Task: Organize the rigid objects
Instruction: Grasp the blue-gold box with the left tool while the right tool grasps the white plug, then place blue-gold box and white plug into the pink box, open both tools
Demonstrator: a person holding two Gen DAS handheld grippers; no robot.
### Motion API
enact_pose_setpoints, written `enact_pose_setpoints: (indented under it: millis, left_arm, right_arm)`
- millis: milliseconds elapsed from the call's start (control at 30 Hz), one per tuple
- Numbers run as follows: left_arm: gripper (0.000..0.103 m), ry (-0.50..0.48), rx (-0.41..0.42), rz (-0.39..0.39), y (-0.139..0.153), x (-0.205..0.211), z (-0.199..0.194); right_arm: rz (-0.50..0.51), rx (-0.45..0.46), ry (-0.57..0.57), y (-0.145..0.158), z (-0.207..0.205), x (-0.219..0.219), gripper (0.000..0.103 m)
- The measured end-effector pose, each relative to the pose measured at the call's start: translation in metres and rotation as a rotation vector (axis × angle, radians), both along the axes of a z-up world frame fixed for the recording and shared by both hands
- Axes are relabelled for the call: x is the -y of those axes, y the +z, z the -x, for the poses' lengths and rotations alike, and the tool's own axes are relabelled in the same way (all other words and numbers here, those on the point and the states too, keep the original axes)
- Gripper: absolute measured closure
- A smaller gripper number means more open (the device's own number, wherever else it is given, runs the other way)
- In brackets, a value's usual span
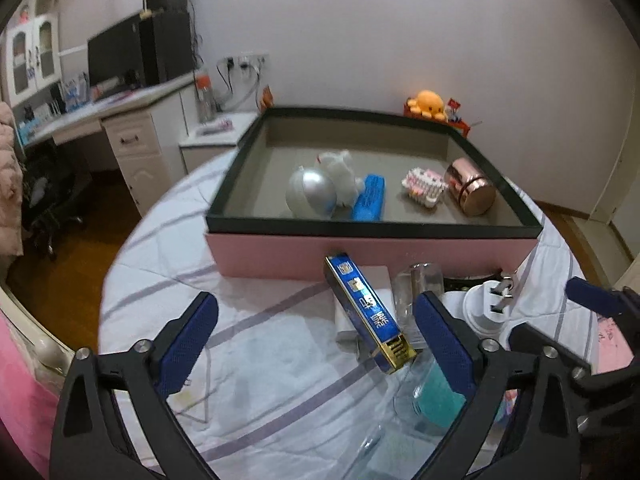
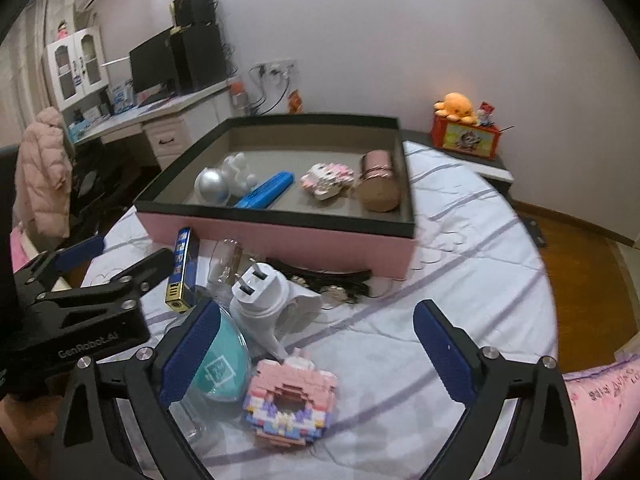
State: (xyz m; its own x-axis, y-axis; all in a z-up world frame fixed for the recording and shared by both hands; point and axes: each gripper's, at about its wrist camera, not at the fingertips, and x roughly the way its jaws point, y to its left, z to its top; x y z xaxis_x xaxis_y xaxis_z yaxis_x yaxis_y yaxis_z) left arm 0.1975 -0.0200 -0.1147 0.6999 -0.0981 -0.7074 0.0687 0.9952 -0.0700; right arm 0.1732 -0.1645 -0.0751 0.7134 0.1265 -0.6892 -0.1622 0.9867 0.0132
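Left wrist view: the left tongs (image 1: pixel 316 344) gape, released, tilted down at the bed; the blue box (image 1: pixel 370 314) lies between them, long axis running away toward the pink tray (image 1: pixel 372 254).

Right wrist view: the right tongs (image 2: pixel 316 354) gape, released, over the pink block model (image 2: pixel 290 400).

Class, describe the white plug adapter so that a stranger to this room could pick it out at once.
Start at the pink box on the quilted bed. In front of its near wall lies a cluster of loose items. The white plug adapter lies in it, the only piece with two flat metal prongs sticking up.
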Motion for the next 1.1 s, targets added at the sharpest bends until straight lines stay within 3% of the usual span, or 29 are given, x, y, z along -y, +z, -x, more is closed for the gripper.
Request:
enact_pose_setpoints:
  millis: [133, 200, 267, 367, 467, 533, 667, 700, 1000, 1033, 1100]
  left_arm:
    - [0.024, -0.018, -0.057, 0.023, -0.012, 0.002, -0.016]
    - [0.032, -0.026, -0.075, 0.037, -0.016, 0.002, -0.022]
    - [0.045, -0.04, -0.095, 0.056, -0.019, 0.001, -0.027]
    - [0.055, -0.067, -0.104, 0.105, -0.021, -0.002, -0.03]
    - [0.077, -0.09, -0.098, 0.129, -0.019, 0.0, -0.03]
    - [0.088, -0.102, -0.091, 0.14, -0.019, 0.0, -0.028]
    - [0.088, -0.12, -0.078, 0.165, -0.017, -0.004, -0.023]
    - [0.088, -0.12, -0.071, 0.167, -0.016, -0.005, -0.021]
    - [0.088, -0.113, -0.042, 0.138, -0.007, -0.01, -0.011]
    - [0.088, -0.115, -0.049, 0.132, -0.01, -0.009, -0.011]
    - [0.087, -0.116, -0.058, 0.123, -0.014, -0.007, -0.011]
  right_arm:
    - [-0.008, -0.041, 0.053, -0.013, -0.017, -0.009, 0.015]
    - [-0.012, -0.056, 0.063, -0.019, -0.022, -0.011, 0.026]
    - [-0.025, -0.068, 0.068, -0.024, -0.028, -0.013, 0.03]
    - [-0.041, -0.079, 0.074, -0.028, -0.034, -0.015, 0.032]
    - [-0.046, -0.084, 0.092, -0.029, -0.036, -0.021, 0.04]
    - [-0.026, -0.075, 0.092, -0.029, -0.034, -0.024, 0.041]
    - [-0.056, -0.068, 0.081, -0.029, -0.03, -0.019, 0.042]
    - [-0.07, -0.06, 0.086, -0.027, -0.028, -0.018, 0.062]
    - [-0.029, -0.061, 0.081, -0.023, -0.024, -0.016, 0.061]
    - [-0.032, -0.064, 0.072, -0.023, -0.023, -0.016, 0.059]
    - [-0.017, -0.071, 0.057, -0.028, -0.023, -0.015, 0.046]
